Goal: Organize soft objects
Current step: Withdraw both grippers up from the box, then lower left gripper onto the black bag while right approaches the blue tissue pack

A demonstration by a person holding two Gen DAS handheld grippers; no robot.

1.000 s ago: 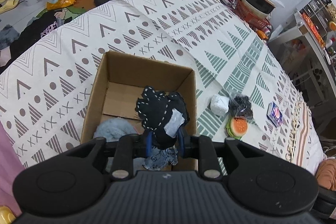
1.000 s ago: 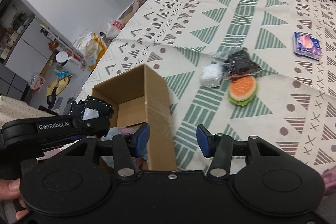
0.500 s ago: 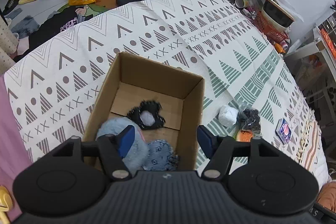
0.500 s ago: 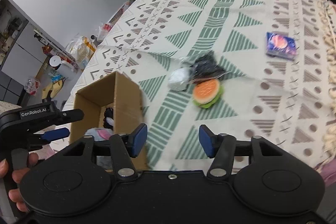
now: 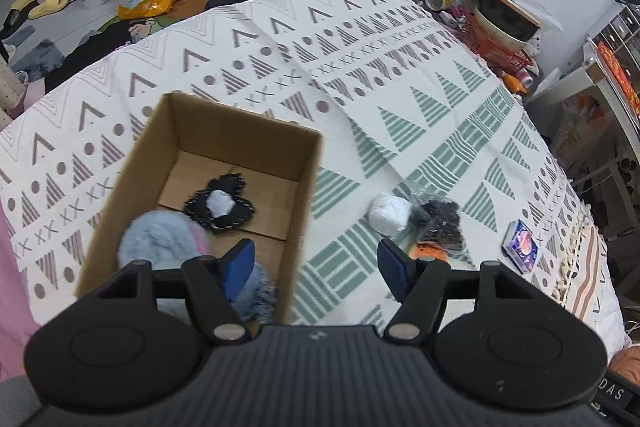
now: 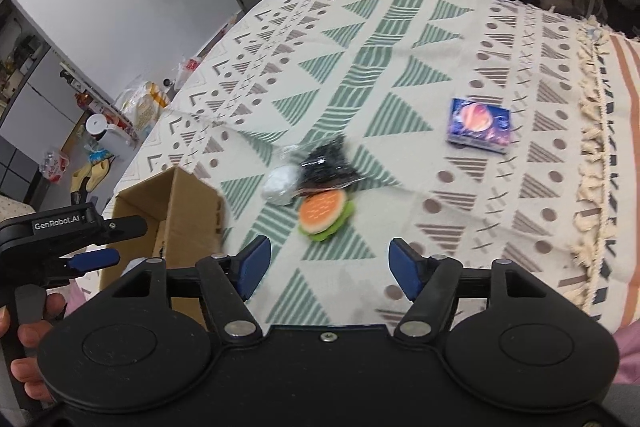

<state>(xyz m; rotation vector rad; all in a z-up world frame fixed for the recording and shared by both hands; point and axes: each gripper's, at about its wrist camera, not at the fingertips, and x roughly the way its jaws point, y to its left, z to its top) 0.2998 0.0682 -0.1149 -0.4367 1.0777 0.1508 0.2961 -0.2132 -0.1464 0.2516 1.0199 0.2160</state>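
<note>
On patterned bedspread point(image 5: 420, 75), cardboard box point(image 5: 240, 131), cluttered floor point(image 5: 60, 19) beyond, both hand-held grippers point(image 5: 316, 263) point(image 6: 328, 263) wide open, empty

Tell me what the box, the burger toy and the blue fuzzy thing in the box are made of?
The box looks like plain brown cardboard, matte, with thin folded walls. The burger toy seems to be soft foam or plush, judging by its dull orange top and green edge; the blur leaves it open. The blue fuzzy thing looks like fluffy plush, with a hairy outline.
</note>
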